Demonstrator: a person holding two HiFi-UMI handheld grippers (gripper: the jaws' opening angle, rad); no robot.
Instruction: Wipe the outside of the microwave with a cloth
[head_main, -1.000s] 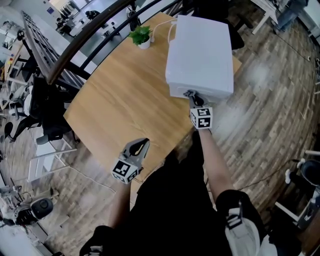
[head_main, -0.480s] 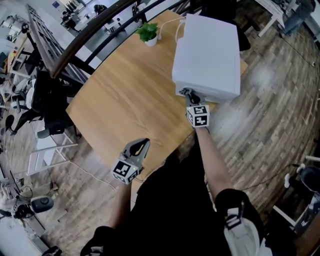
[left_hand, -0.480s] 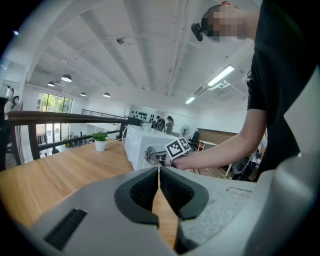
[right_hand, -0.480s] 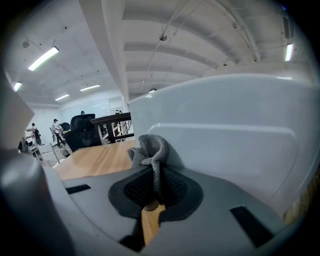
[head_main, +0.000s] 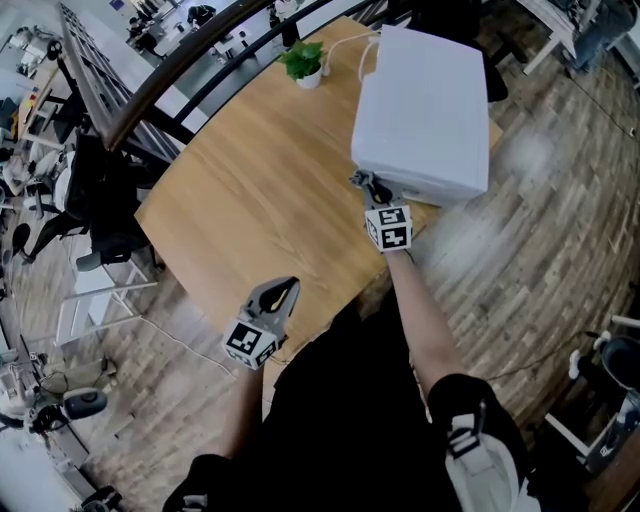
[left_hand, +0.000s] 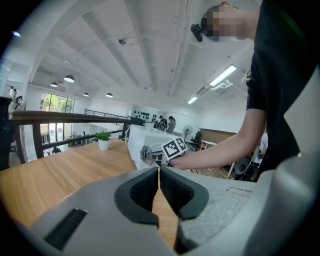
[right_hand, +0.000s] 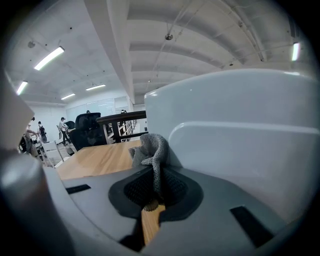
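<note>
Nearest the person, the left gripper (head_main: 285, 290) hangs over the near edge of the desk (head_main: 250, 190), jaws pressed together on nothing. It has not stirred over the last second and takes no part in the work.

Further out, the right gripper (head_main: 362, 182) is clamped on a bunched grey cloth (right_hand: 152, 147), a fold of it standing up above the pads. A second ago that cloth was pressed against the front face of the white microwave (head_main: 425, 95), some way in from its left end. Since then it has slid leftward along the face, and now it sits at the front left corner. From the right gripper view, the white casing rises just beside the cloth, and I judge the two to be touching or very nearly so.

So one sweep across the front looks to be ending at the corner. The left side, the top and much of the front would still want wiping, so the job seems early.

Beyond the microwave a small potted plant (head_main: 303, 60) stands near the far edge of the desk, well apart from all this.
</note>
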